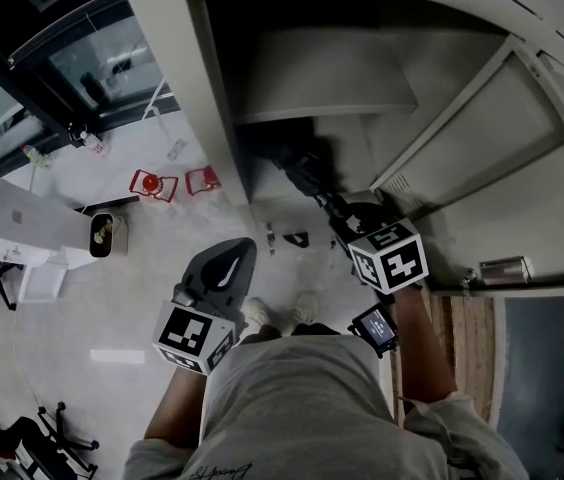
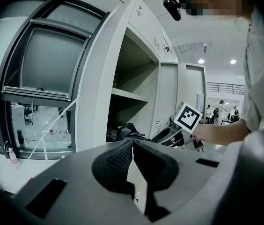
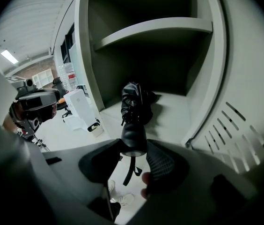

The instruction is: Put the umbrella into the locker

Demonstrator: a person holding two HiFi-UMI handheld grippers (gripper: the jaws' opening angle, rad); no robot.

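Grey metal locker [image 1: 167, 58] stands open before us. Our black folded umbrella [image 3: 133, 108] reaches canopy-first into the lower compartment, beneath the shelf [image 3: 155, 29], with its handle pointing back out. Our right gripper [image 3: 133, 145] has its jaws partly apart and clamped on that handle. Our left gripper [image 2: 133, 142] waits outside the locker, jaws pressed together on nothing.
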